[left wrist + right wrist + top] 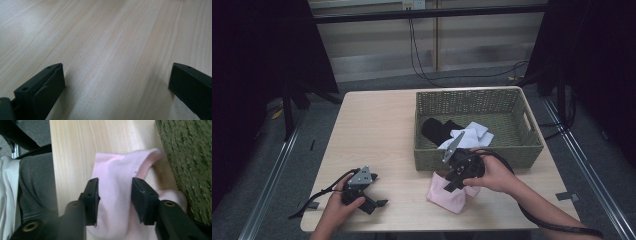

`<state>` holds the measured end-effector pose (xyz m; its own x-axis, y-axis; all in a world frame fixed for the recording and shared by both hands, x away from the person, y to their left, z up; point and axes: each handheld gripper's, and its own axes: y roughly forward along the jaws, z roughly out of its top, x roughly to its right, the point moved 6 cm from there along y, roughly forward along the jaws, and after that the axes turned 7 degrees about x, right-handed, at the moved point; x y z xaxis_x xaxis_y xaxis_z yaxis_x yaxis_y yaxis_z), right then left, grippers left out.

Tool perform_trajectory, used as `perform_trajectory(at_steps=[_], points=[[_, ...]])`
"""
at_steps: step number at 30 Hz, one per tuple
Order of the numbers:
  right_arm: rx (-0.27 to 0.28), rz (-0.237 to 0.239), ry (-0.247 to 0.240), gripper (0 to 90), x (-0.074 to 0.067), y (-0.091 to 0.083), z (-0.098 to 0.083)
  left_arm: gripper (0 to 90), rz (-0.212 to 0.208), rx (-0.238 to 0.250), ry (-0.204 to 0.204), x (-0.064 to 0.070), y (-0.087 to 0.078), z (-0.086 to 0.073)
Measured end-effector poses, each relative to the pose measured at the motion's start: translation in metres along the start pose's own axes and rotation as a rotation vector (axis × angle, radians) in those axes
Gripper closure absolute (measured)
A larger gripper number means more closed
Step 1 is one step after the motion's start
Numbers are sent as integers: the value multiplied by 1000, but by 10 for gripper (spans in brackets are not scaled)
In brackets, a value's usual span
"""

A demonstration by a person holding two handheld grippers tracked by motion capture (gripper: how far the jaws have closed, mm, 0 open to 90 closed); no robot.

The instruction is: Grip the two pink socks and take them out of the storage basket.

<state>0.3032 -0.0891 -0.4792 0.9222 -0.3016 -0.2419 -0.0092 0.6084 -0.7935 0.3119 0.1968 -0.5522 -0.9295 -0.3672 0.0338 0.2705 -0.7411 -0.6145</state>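
A pink cloth [446, 196] [117, 172] lies on the wooden table [377, 130], just in front of the woven basket [472, 93] [190, 157]. My right gripper [453, 183] [115, 192] hangs right over the cloth with its jaws apart; the fabric lies between and under them, and the pads do not press on it. My left gripper [379, 203] [117, 75] rests at the table's front left, jaws spread wide over bare wood, holding nothing.
Inside the basket lie a black garment [439, 129] and white cloths [472, 134]. The table's front edge runs close behind the pink cloth, with the person's lap [35, 185] beyond it. Bare wood spans the table's left half.
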Motion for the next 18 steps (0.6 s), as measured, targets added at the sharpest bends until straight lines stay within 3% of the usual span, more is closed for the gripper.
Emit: perform_trajectory(at_steps=[4,9,18], points=[[11,-10,16,478,-1,-5,0,0,-1,2,-1,0,0,0],[38,-13,3,386,1,-10,-2,0,-2,3,-2,0,0,0],[66,-34,13,295,3,-20,-11,0,2,-2,-2,0,0,0]])
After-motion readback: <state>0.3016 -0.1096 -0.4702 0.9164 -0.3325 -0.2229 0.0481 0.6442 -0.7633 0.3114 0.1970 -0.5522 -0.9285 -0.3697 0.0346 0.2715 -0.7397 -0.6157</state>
